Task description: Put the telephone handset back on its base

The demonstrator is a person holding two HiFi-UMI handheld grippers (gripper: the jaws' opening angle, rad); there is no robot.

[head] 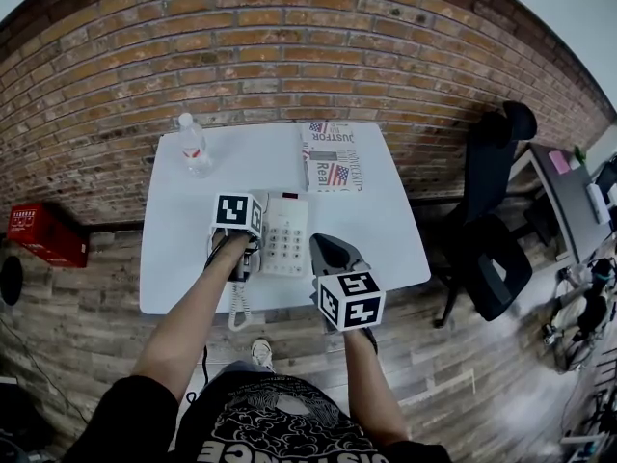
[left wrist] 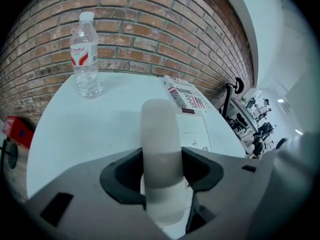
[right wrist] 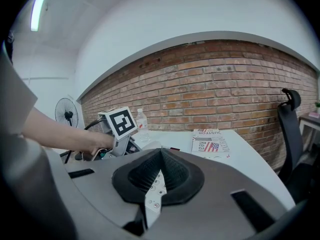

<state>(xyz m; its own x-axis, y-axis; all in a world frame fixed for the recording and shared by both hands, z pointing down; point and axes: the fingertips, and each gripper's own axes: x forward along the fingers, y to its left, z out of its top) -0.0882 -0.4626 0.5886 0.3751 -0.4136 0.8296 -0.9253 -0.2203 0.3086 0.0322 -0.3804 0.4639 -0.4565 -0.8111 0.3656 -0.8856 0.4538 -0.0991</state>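
A white telephone base (head: 287, 235) with a keypad lies on the white table (head: 386, 230). The pale handset (left wrist: 159, 144) runs lengthwise between the jaws of my left gripper (head: 249, 231), which is shut on it, over the base's left side (left wrist: 197, 131). I cannot tell whether the handset rests in its cradle. Its coiled cord (head: 237, 307) hangs over the table's front edge. My right gripper (head: 328, 249) hovers just right of the base near the front edge. Its jaws are shut with nothing between them, and the keypad (right wrist: 155, 194) shows below them.
A water bottle (head: 194, 146) stands at the table's back left. A folded newspaper (head: 331, 157) lies at the back right. A brick wall runs behind the table. A black office chair (head: 492, 249) stands to the right, and a red box (head: 43, 232) sits on the floor to the left.
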